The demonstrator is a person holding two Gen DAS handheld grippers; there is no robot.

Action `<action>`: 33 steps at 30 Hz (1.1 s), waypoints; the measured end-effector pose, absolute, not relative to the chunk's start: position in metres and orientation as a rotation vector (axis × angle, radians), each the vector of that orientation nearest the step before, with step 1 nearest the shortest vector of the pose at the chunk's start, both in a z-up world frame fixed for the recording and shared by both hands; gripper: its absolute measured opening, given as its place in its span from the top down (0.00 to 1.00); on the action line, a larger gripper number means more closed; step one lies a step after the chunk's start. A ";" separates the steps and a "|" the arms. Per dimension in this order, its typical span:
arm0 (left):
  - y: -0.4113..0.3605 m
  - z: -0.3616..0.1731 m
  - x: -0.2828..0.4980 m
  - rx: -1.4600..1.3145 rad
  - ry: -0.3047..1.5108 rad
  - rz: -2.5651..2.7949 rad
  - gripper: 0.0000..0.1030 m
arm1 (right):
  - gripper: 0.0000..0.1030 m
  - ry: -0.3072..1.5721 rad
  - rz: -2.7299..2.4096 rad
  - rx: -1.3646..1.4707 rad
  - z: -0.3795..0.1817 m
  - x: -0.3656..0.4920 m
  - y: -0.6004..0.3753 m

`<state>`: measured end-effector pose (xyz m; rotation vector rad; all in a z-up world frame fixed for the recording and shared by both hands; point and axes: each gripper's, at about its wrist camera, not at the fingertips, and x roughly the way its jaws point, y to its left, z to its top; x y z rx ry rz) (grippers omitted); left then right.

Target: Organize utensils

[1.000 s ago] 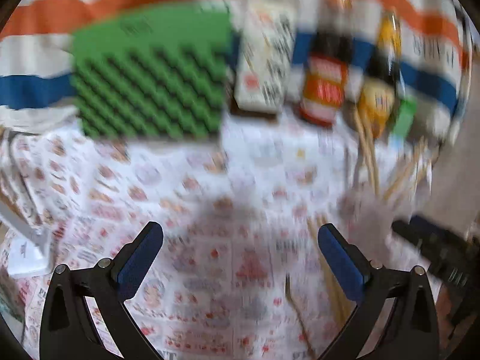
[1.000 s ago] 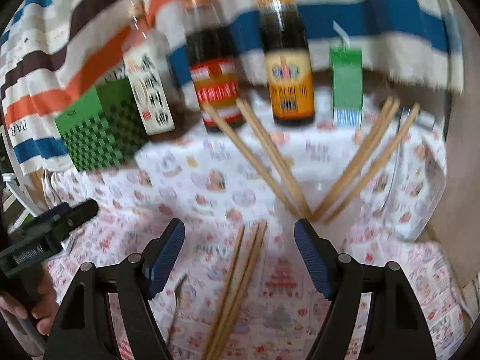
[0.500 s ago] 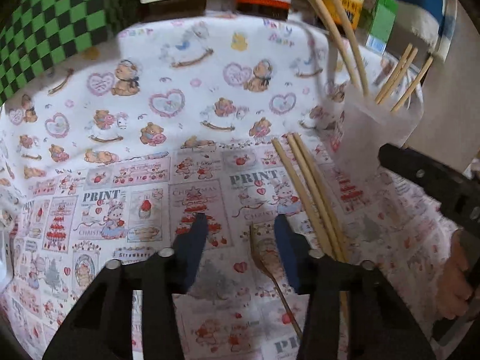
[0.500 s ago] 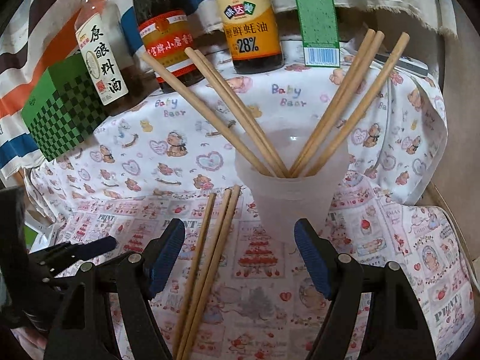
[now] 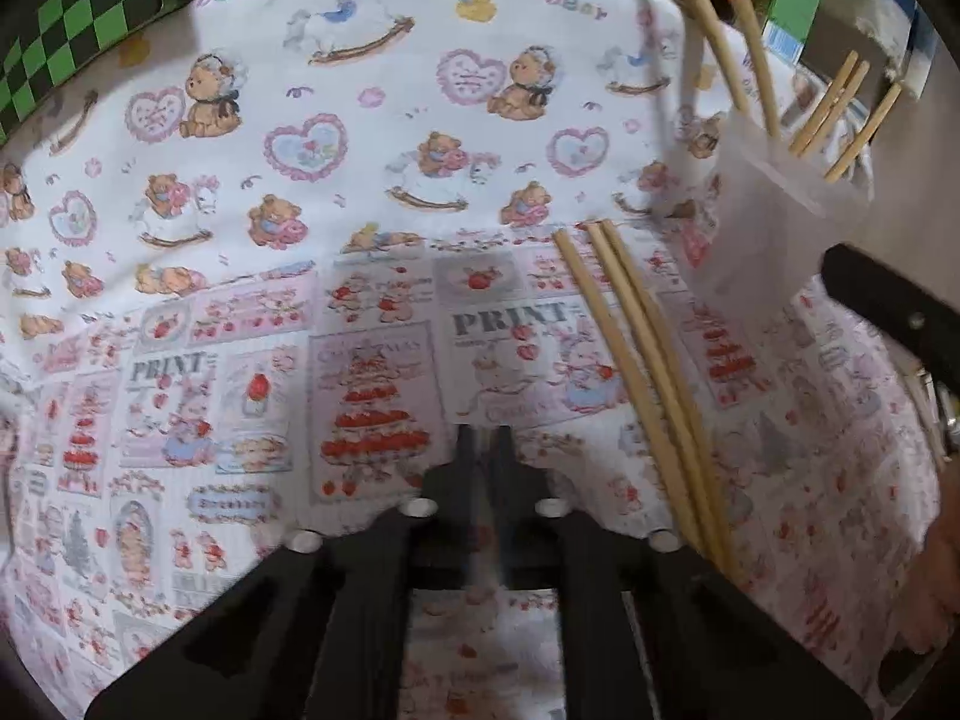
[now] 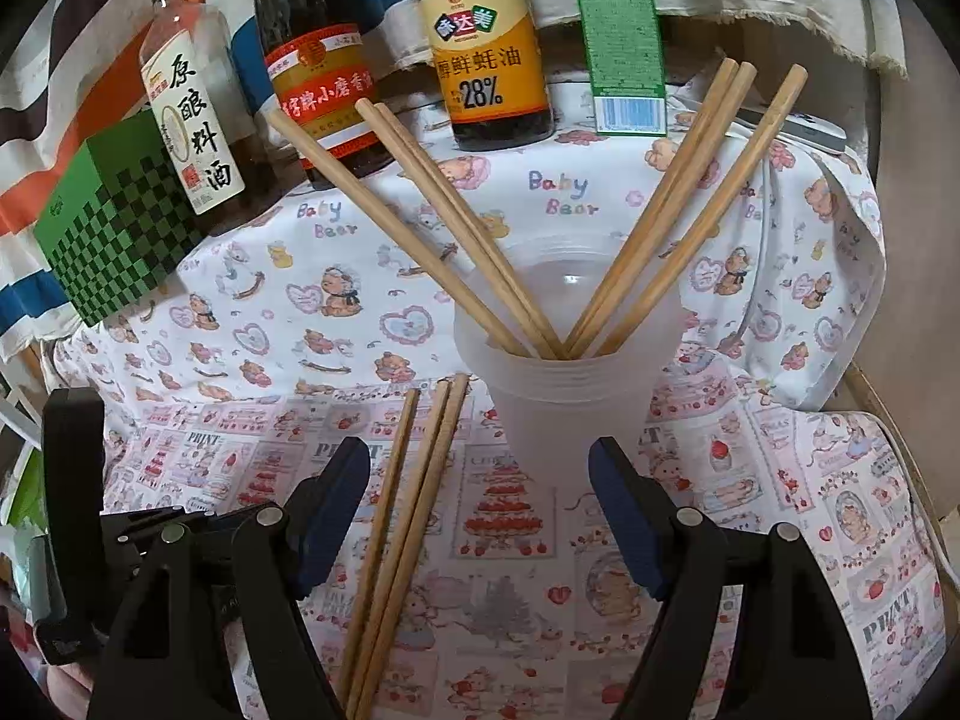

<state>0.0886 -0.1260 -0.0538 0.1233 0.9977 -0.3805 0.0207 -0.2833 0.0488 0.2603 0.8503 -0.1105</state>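
My left gripper points down at the printed tablecloth, its jaws closing fully onto a thin grey spoon handle, seen only as a blurred streak between the fingers. Three loose wooden chopsticks lie just to its right. In the right wrist view these chopsticks run between the open fingers of my right gripper, which holds nothing. Just beyond it stands a translucent cup with several chopsticks fanned out in it. The left gripper shows dark at the lower left.
Three sauce bottles and a green carton line the back against a striped cloth. A green checkered box sits at the back left. A hand shows at the right edge.
My left gripper came down to the cloth and went from wide open to shut around the spoon. The right gripper dropped closer to the cup and loose chopsticks, then held still.
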 end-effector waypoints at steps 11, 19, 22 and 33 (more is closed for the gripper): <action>-0.061 0.036 0.045 -0.014 0.659 -0.324 0.99 | 0.25 0.827 -0.108 0.291 0.055 0.017 -0.289; -0.024 0.040 0.046 -0.061 0.533 -0.173 0.99 | 0.50 0.815 0.015 0.229 0.061 0.015 -0.264; -0.009 0.034 0.053 -0.162 0.571 -0.156 0.99 | 0.58 0.882 0.087 0.225 0.055 0.024 -0.250; 0.031 0.039 0.046 -0.293 0.454 -0.056 0.99 | 0.73 1.144 0.073 0.111 0.010 0.099 -0.208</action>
